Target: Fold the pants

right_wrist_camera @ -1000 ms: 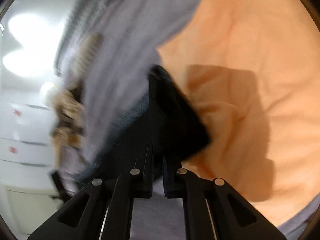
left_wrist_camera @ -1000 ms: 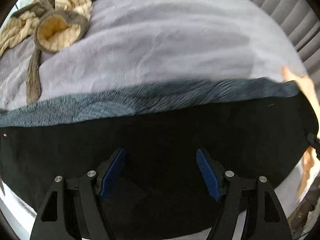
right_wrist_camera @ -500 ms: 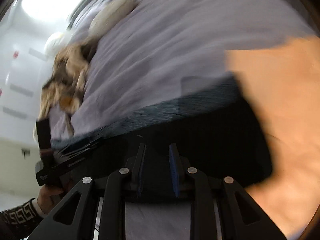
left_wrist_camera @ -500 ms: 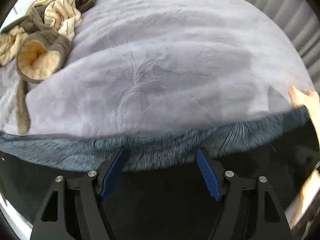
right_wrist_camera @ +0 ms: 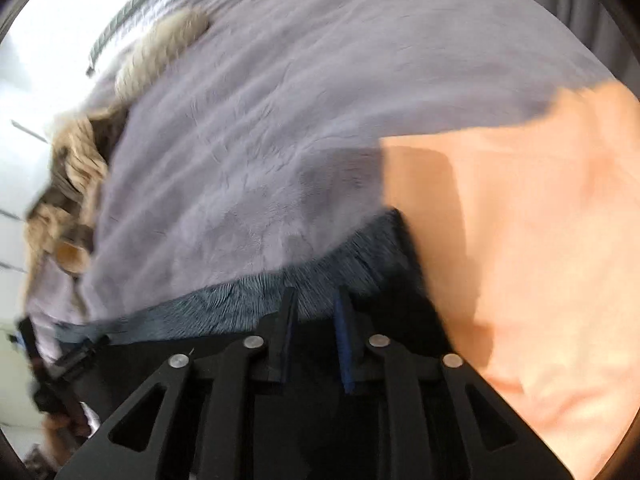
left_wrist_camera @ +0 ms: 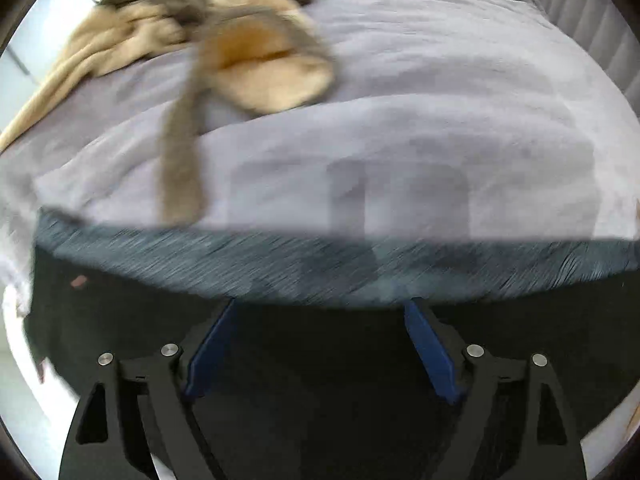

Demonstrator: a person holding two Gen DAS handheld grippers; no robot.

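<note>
Black pants (left_wrist_camera: 320, 368) lie spread across the near edge of the bed, their grey ribbed waistband (left_wrist_camera: 320, 268) running side to side over the lilac blanket (left_wrist_camera: 400, 128). The left gripper (left_wrist_camera: 320, 344) hangs over the dark cloth with its blue fingers (left_wrist_camera: 208, 352) wide apart, holding nothing. The right gripper (right_wrist_camera: 316, 332) sits at the waistband's end, fingers a narrow gap apart; whether cloth is pinched there I cannot tell. Just beside it lies an orange cloth (right_wrist_camera: 540, 240). A tan striped garment (left_wrist_camera: 240, 52) is heaped well beyond, all blurred.
</note>
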